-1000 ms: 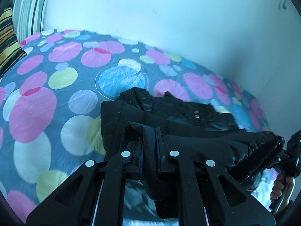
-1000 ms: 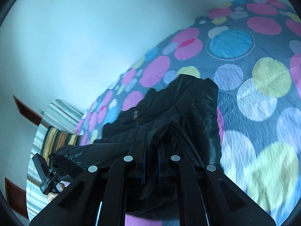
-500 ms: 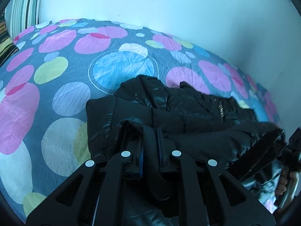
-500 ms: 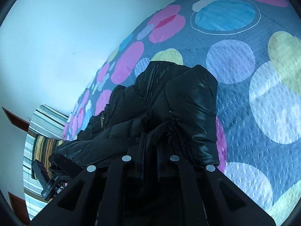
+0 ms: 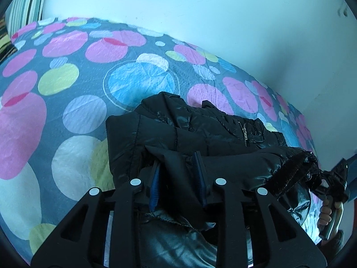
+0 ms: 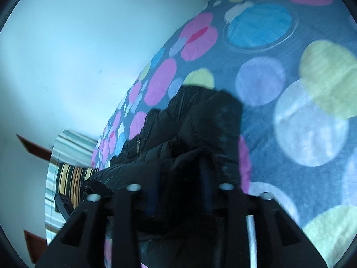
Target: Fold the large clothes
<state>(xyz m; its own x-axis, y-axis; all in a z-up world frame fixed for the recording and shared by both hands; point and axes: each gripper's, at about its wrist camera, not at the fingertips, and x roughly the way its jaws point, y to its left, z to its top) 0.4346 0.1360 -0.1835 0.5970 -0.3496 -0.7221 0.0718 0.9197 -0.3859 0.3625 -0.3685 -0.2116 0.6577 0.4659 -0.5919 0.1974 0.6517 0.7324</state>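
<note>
Nearest, the left tongs (image 5: pixel 178 178) pinch a fold of the glossy black quilted puffer jacket (image 5: pixel 200 134), and the right tongs (image 6: pixel 178 192) pinch its opposite edge, probably so that the slippery hem is carried over evenly. The jacket's bulk lies heaped on the bed's grey sheet with pastel circles (image 5: pixel 78 93), beyond it a plain pale wall (image 5: pixel 200 11).
</note>
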